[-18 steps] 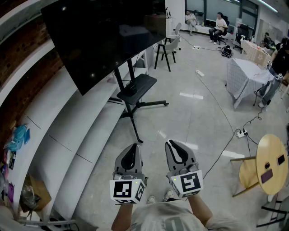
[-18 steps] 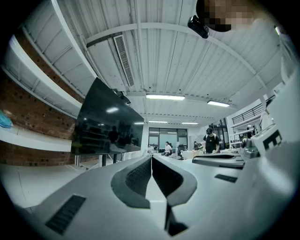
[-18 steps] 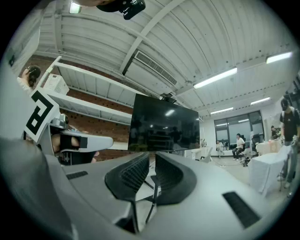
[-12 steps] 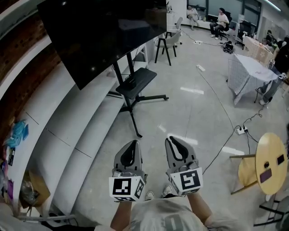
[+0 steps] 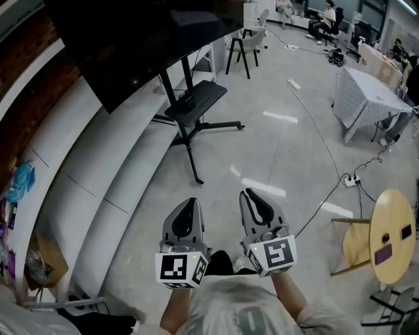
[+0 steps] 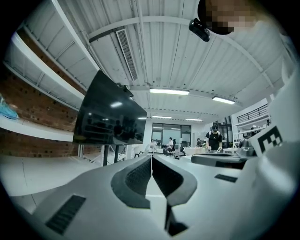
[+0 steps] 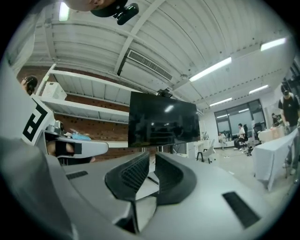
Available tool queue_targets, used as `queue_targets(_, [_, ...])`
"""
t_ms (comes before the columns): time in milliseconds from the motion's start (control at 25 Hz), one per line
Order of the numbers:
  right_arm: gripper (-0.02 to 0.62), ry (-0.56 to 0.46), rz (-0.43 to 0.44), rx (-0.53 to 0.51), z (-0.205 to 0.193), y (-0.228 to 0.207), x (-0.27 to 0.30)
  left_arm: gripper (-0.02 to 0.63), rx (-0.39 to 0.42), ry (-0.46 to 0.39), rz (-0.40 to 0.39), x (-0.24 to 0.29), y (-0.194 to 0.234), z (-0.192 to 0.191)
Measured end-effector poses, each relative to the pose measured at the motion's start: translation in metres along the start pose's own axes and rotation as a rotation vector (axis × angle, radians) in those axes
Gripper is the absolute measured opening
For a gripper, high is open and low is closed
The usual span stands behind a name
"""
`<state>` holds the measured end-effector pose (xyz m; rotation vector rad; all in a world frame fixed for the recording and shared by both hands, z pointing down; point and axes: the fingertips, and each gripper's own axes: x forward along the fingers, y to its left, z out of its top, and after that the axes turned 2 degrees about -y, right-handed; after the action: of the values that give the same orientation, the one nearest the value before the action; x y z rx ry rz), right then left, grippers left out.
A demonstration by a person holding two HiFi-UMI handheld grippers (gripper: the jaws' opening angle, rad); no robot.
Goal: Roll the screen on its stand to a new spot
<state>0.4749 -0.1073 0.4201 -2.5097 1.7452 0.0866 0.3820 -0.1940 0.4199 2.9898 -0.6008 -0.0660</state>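
The big black screen (image 5: 144, 39) hangs on a dark wheeled stand (image 5: 190, 147) with a small shelf (image 5: 196, 101), at the upper left of the head view. It also shows in the left gripper view, screen (image 6: 110, 117), and in the right gripper view, screen (image 7: 161, 123). Both grippers are held level, side by side, well short of the stand. My left gripper (image 5: 186, 204) (image 6: 151, 157) is shut, pads touching, with nothing in it. My right gripper (image 5: 251, 195) (image 7: 152, 157) has its jaws all but together, and it holds nothing either.
White stepped ledges (image 5: 98, 170) run along the brick wall at the left. A round wooden table (image 5: 391, 235) stands at the right, with a power strip (image 5: 349, 180) and cable on the floor. A cloth-covered table (image 5: 370, 101), a chair (image 5: 245, 42) and seated people (image 5: 324, 16) are farther back.
The screen and stand have slid up and left in the head view. The grippers have kept side by side, a little lower in the picture. Dark trouser legs now show beneath them.
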Motion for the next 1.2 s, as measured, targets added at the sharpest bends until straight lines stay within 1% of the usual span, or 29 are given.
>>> queue_targets(80, [0.048,0.014,0.036,0.012,-0.007,0.005,0.002,0.017,-0.004,0.005,0.019,-0.001,0.005,-0.002])
queue_targets(160, [0.048,0.023,0.059,0.003,-0.007,0.01,0.01,0.017,-0.013,0.002,0.036,0.002,0.013,-0.003])
queue_targets(400, [0.048,0.022,0.037,-0.027,-0.012,0.0,0.053,0.017,-0.009,-0.016,0.034,0.033,0.039,-0.006])
queue_targets(560, [0.048,-0.008,0.034,-0.056,-0.001,-0.014,0.099,0.017,-0.013,-0.054,0.025,0.072,0.064,0.01])
queue_targets(720, [0.048,-0.062,0.036,-0.108,0.017,-0.025,0.16,0.017,0.001,-0.096,0.024,0.12,0.1,0.025])
queue_targets(920, [0.048,-0.097,0.044,-0.096,0.026,-0.03,0.251,0.017,0.019,-0.117,0.026,0.183,0.162,0.045])
queue_targets(1040, [0.048,-0.119,0.063,-0.083,0.034,-0.025,0.312,0.017,0.035,-0.144,0.027,0.22,0.202,0.067])
queue_targets(1200, [0.048,-0.159,0.087,-0.09,0.048,-0.008,0.386,0.017,0.042,-0.177,0.031,0.258,0.256,0.096])
